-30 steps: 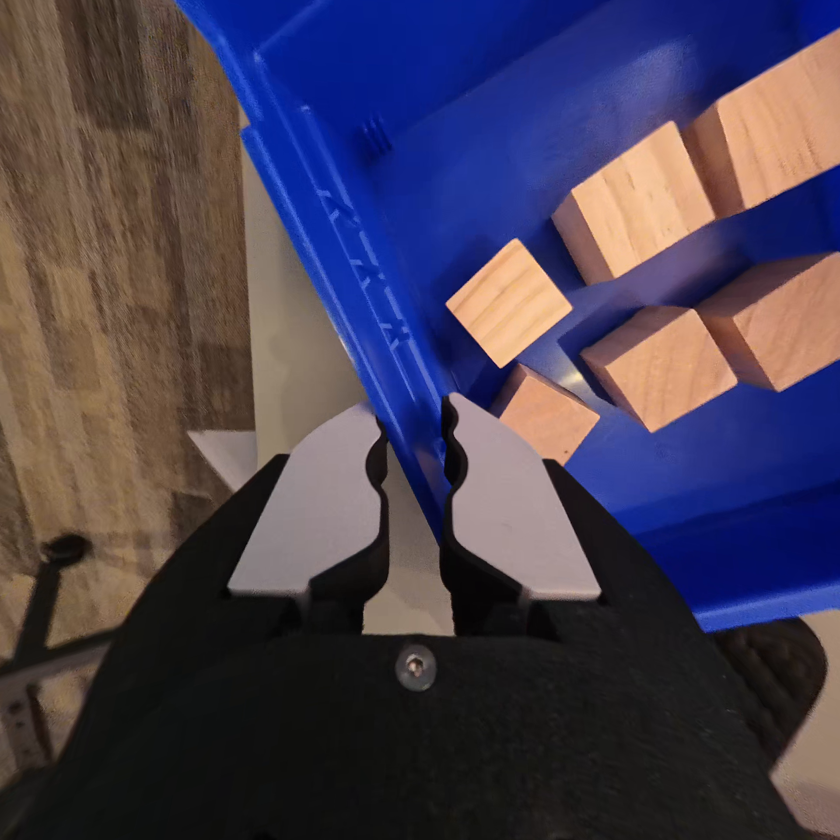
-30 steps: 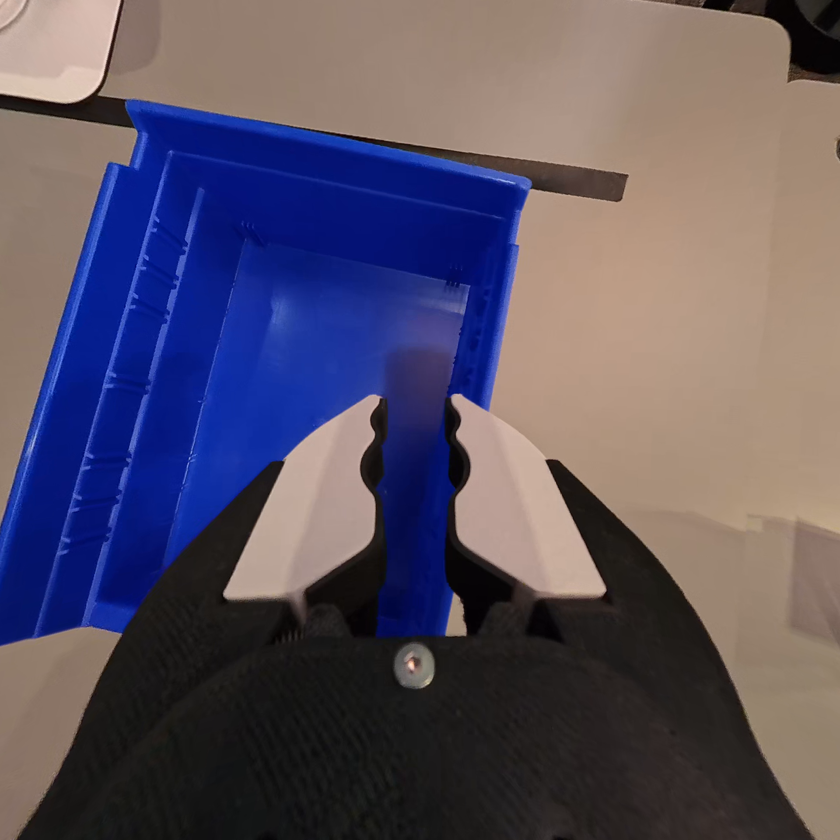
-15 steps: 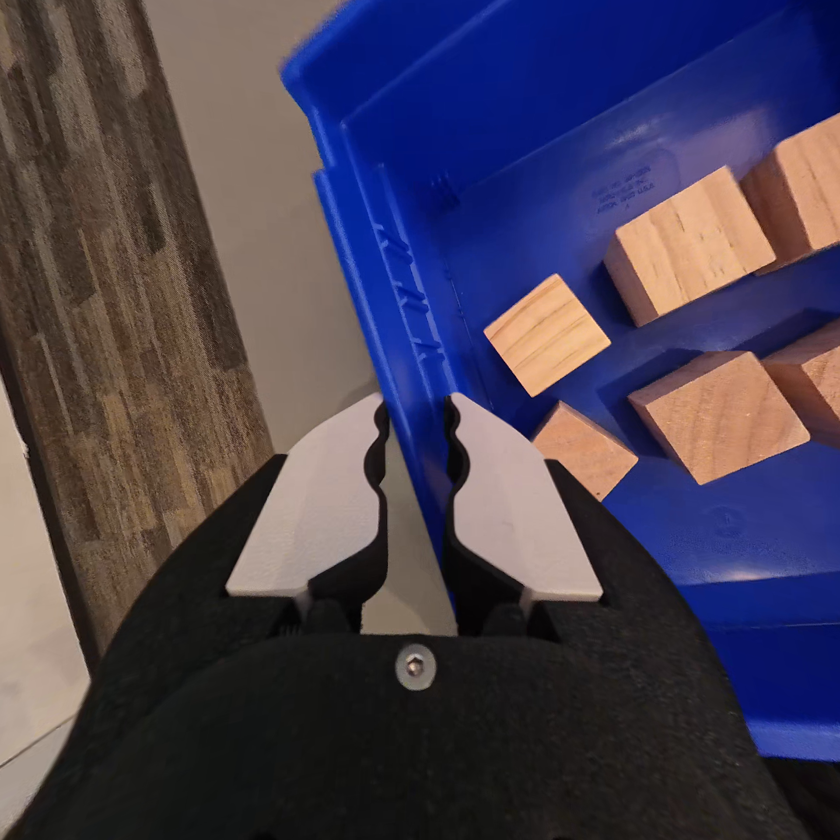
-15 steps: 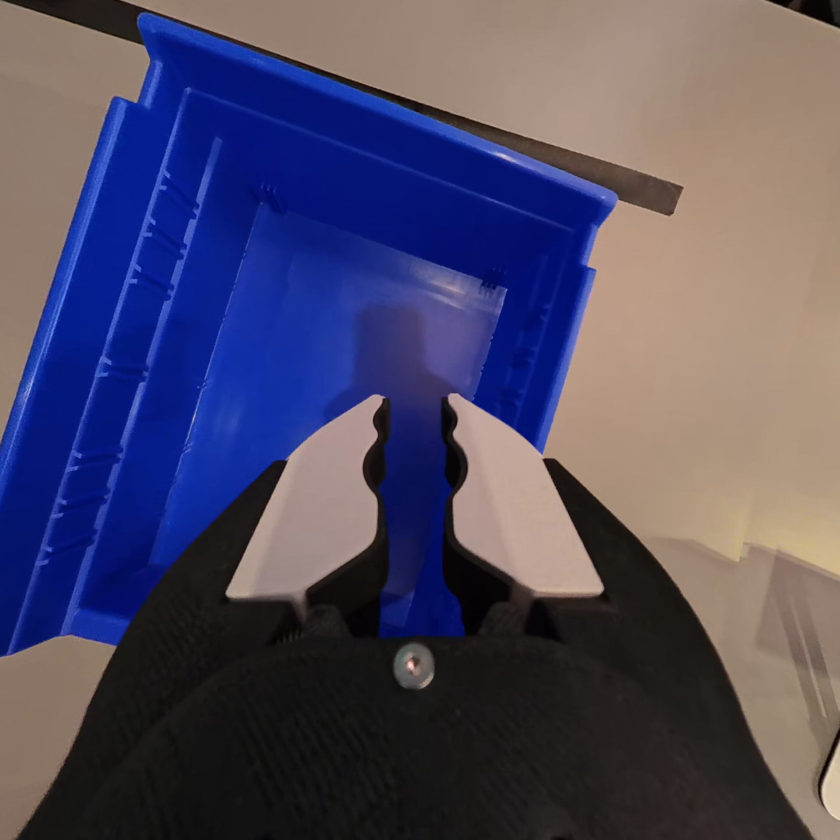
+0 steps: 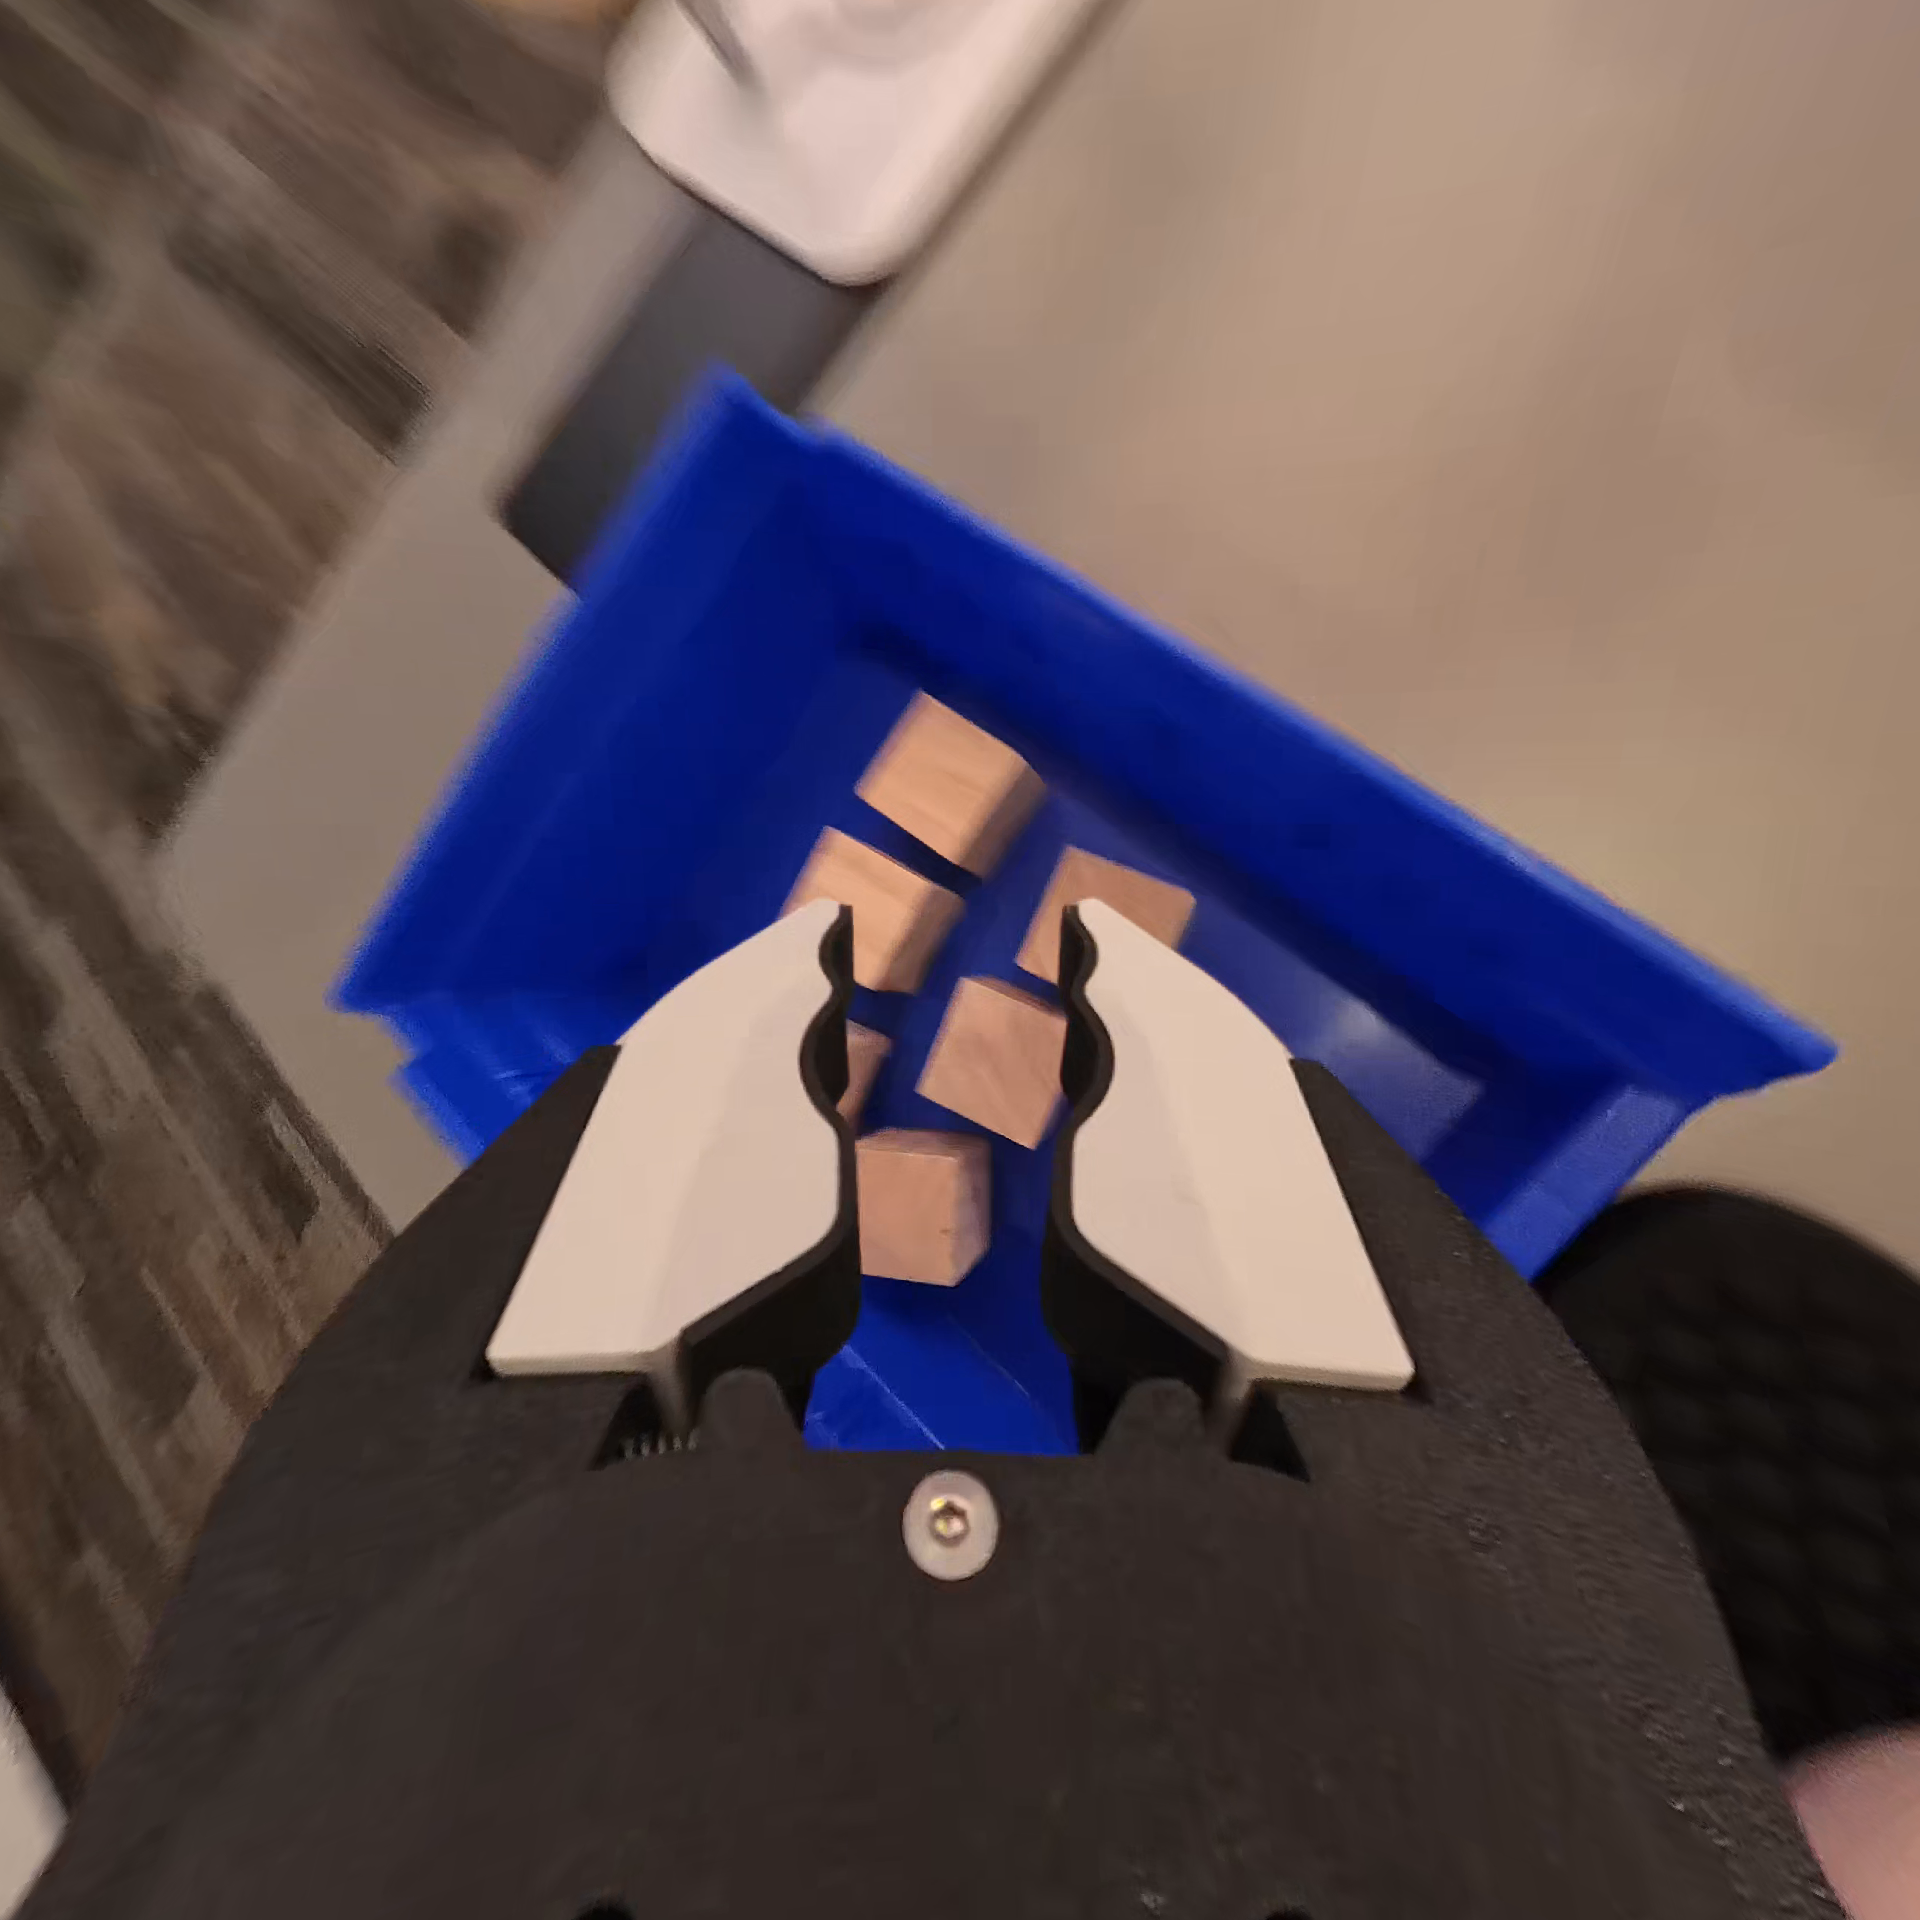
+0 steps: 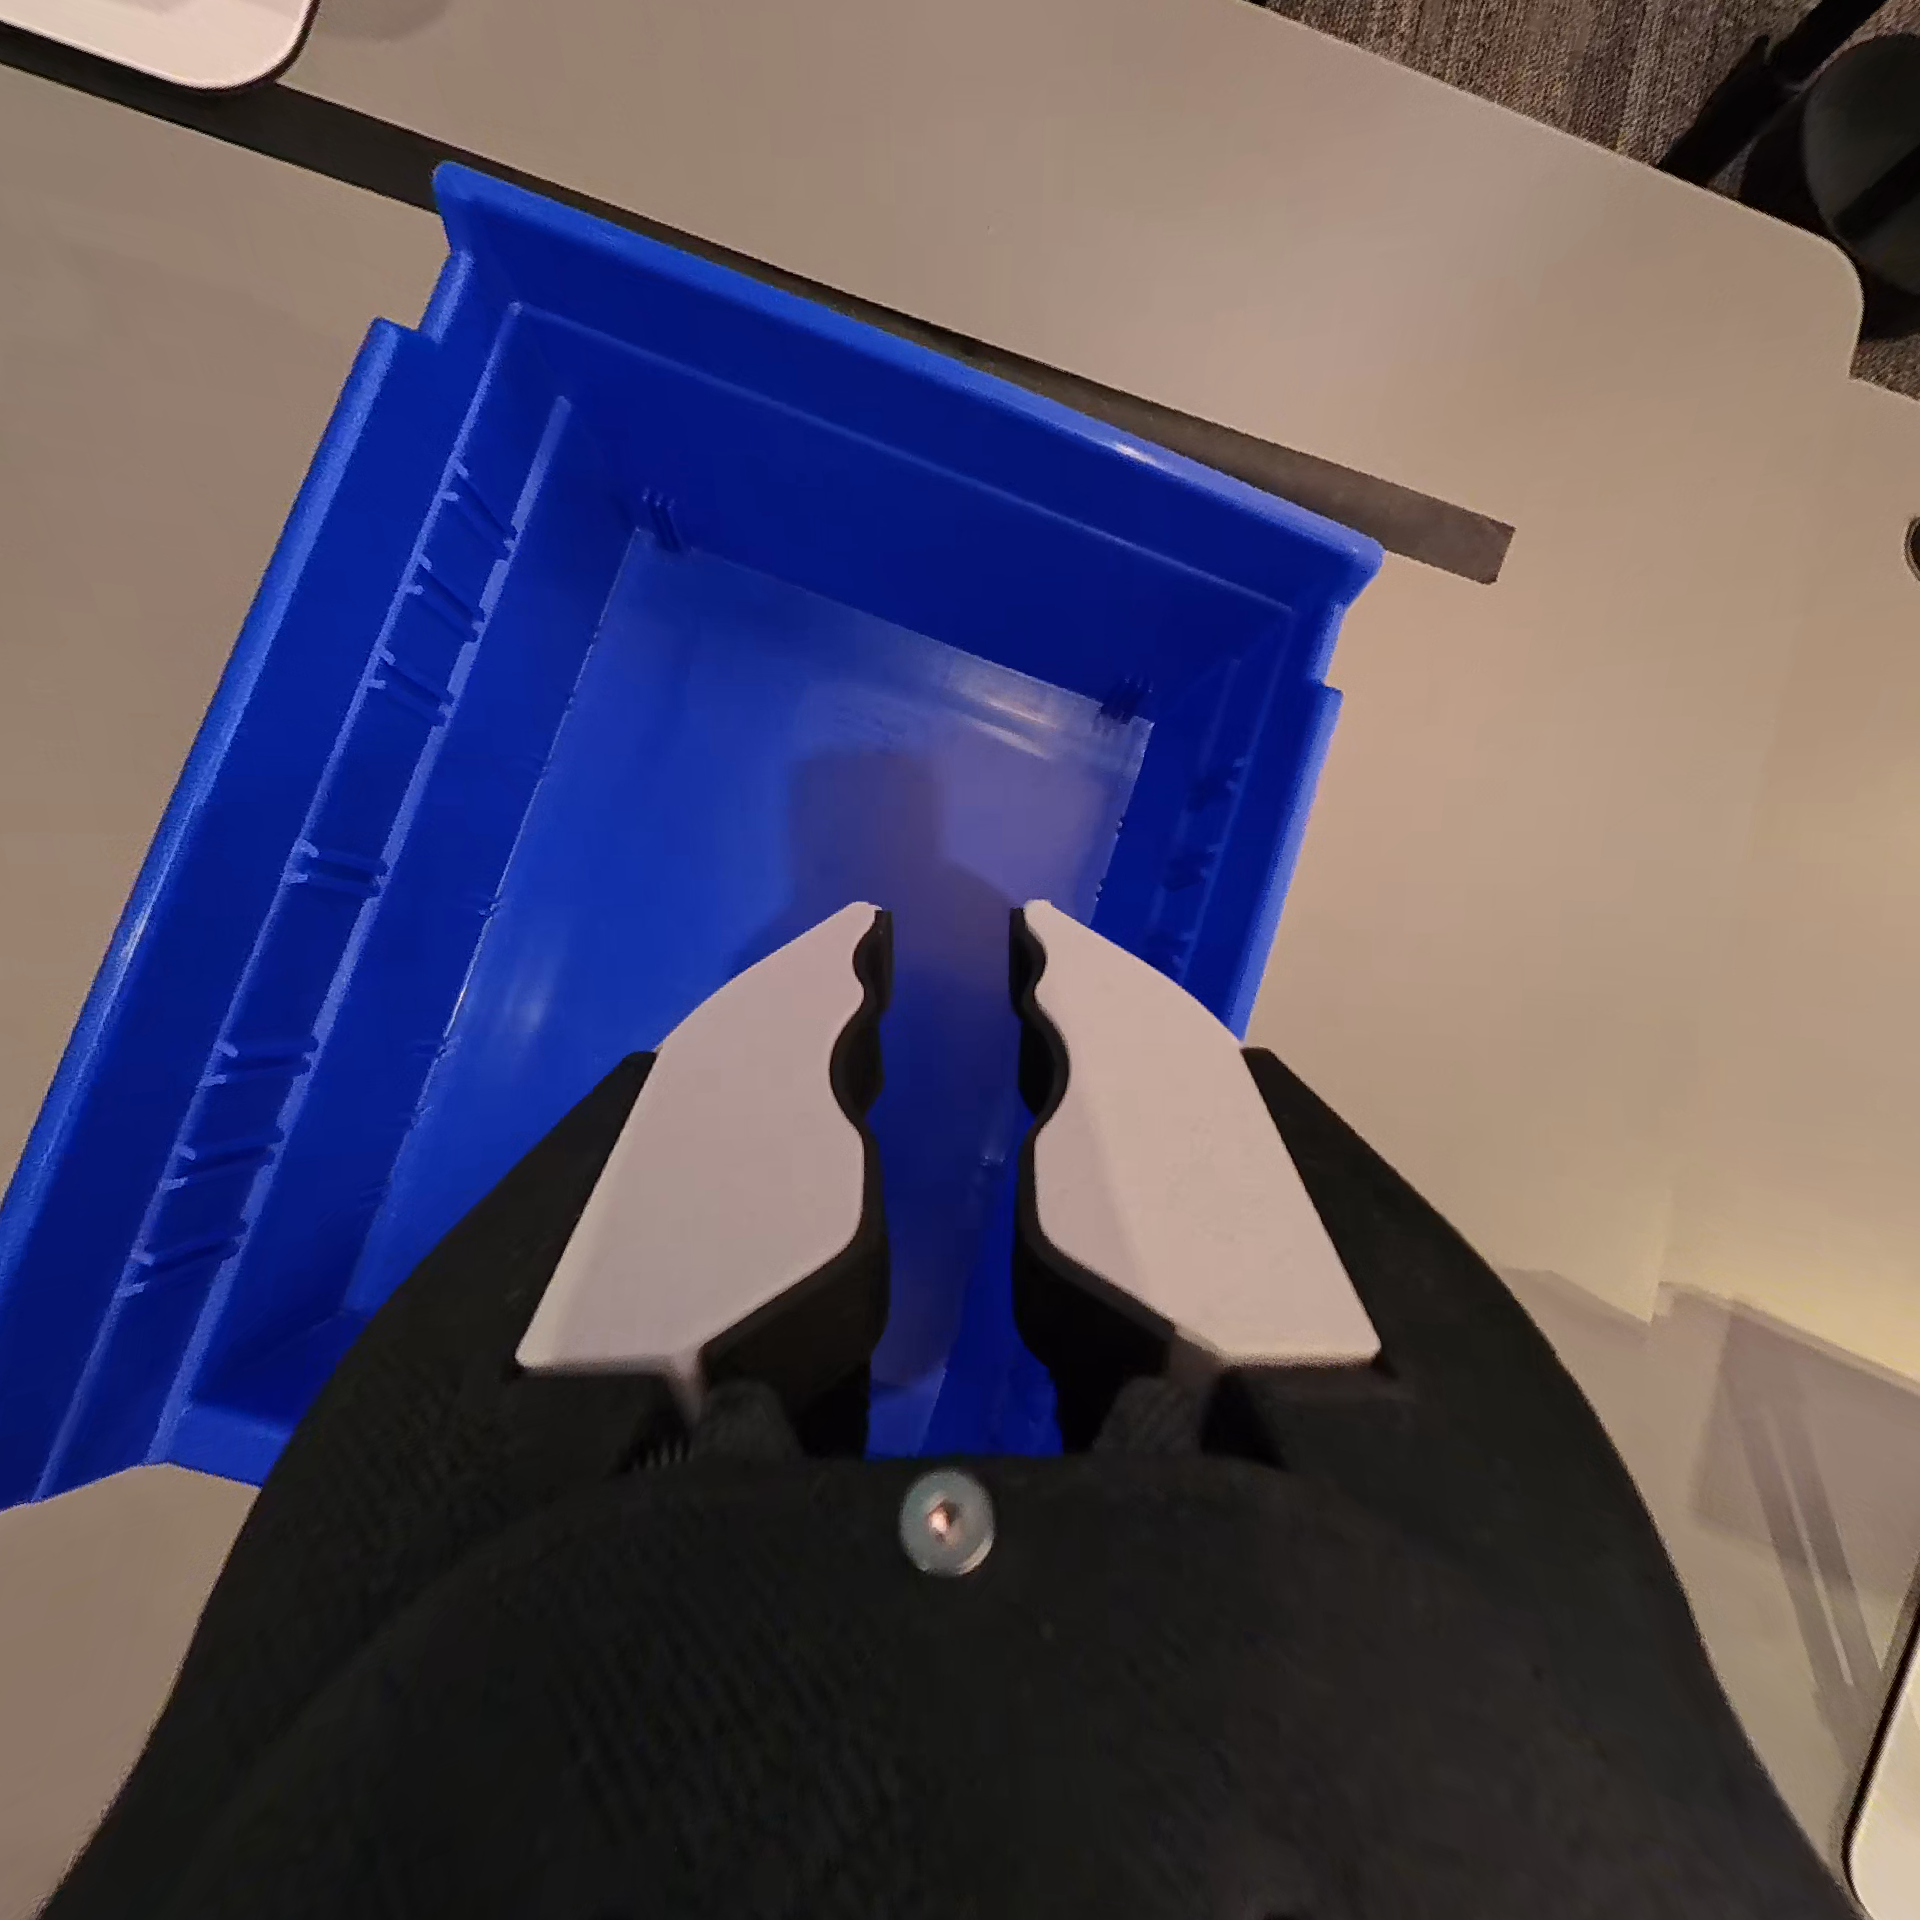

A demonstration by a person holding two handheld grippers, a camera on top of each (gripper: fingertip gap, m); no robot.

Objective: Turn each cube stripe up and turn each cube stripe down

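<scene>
The worktop (image 6: 1351, 312) is a matte grey-beige surface made of separate panels with rounded corners, split by a dark straight seam (image 6: 1195, 447). Beyond its edge lies carpet (image 5: 156, 520) in mottled brown and grey blocks (blurred in the left wrist view). A white rounded-corner slab (image 5: 831, 135) sits across a dark gap. Warm light falls on the worktop's near right part (image 6: 1558, 1195).

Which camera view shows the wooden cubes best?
The left wrist view: it looks into a blue bin holding several wooden cubes, though blurred. The right wrist view shows only another blue bin, with no cubes visible.
</scene>
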